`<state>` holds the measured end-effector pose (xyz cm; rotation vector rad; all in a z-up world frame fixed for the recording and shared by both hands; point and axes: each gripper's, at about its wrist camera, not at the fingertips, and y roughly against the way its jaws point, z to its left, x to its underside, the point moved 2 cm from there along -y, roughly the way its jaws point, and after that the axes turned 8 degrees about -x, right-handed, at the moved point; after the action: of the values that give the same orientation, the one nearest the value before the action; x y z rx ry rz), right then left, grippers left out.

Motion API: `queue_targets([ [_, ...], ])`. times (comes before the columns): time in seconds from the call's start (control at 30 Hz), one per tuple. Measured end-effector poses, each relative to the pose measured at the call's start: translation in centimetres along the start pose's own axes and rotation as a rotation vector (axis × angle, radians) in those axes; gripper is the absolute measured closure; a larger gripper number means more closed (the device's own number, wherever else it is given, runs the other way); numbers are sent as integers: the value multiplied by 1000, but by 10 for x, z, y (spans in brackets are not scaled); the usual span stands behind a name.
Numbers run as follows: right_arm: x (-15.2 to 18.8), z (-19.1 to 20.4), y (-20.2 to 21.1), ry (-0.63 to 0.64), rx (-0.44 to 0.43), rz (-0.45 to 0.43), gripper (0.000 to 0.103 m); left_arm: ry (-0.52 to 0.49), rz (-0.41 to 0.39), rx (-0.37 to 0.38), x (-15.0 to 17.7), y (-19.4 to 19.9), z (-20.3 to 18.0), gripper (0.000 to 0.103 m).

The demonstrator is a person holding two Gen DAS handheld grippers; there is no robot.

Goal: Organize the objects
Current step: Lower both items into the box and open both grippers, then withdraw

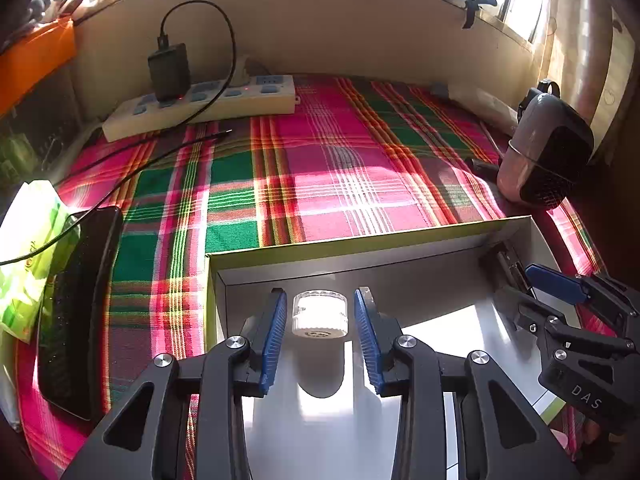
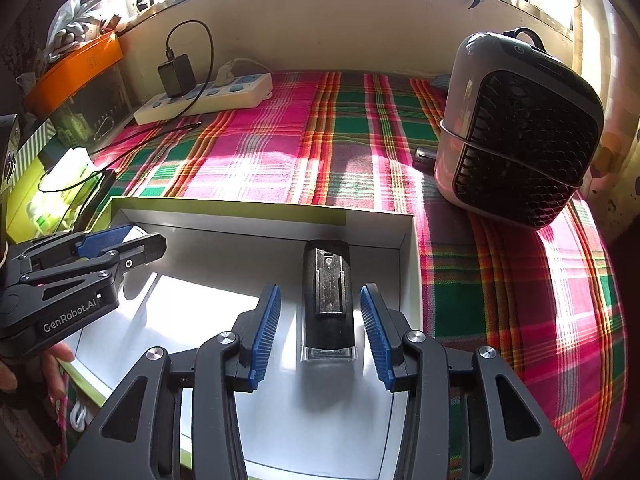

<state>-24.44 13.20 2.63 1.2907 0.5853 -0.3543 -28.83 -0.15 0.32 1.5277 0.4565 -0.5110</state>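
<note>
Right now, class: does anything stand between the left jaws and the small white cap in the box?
Nothing visible does. The white cap rests on the box floor between the open left gripper jaws, pads apart from it.

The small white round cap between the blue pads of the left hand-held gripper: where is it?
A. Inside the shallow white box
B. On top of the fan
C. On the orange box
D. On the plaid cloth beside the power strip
A: the white round cap sits on the floor of the shallow white box, between the open pads of the left hand-held gripper.
</note>
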Motion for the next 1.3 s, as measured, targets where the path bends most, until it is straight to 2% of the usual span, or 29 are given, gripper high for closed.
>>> queue_targets([
  [0.57, 14, 3, 29, -24, -19, -49, 55, 32, -48, 28, 17, 36, 13, 69],
  [1.07, 44, 18, 74, -13, -57, -109, 55, 42, -143, 68, 58, 95, 21, 69],
  [1.3, 63, 23, 89, -6, -79, -123, 55, 36, -146, 87, 84, 109, 25, 69],
])
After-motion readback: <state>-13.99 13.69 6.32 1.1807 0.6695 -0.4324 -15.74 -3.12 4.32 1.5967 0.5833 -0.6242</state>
